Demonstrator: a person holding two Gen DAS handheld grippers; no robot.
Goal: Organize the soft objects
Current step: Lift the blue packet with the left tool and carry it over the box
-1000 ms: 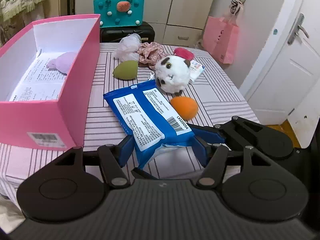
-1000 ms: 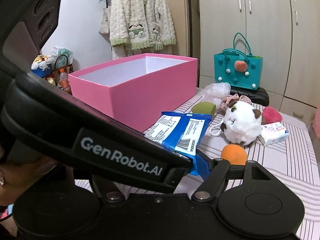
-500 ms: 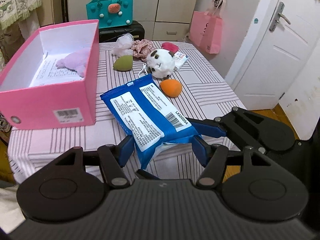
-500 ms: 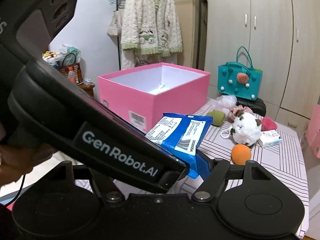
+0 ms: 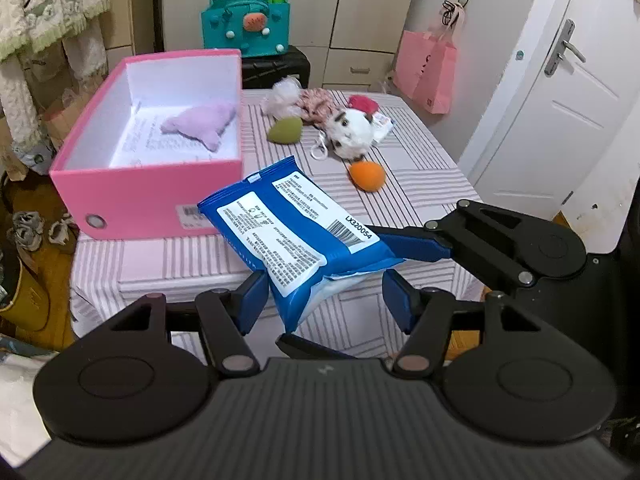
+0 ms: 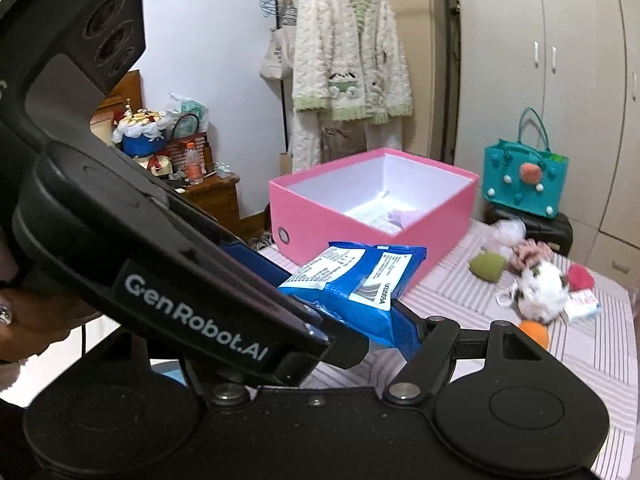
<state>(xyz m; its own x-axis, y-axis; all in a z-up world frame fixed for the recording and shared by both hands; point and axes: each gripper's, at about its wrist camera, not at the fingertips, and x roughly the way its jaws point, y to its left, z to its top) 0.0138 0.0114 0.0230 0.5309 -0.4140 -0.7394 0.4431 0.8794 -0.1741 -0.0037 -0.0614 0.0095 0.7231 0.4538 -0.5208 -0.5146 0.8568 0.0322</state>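
While airborne, blue packet (image 5: 296,232) beside box rim (image 5: 240,120)

Home bedroom, wardrobe (image 6: 540,80) (hanging cardigan (image 6: 352,52))

One box (image 5: 152,196), two sponges (image 5: 285,130)

Packet (image 5: 296,232): blue, white printed labels
Box (image 5: 152,196): pink outside, white inside
Toy in box (image 5: 200,124): pale lilac
Desk cloth (image 5: 420,184): white, grey-pink stripes
Sponges: one olive green (image 5: 285,130), one orange (image 5: 367,176)
Plush (image 5: 352,134): white, brown patches
Bag (image 5: 245,26): teal
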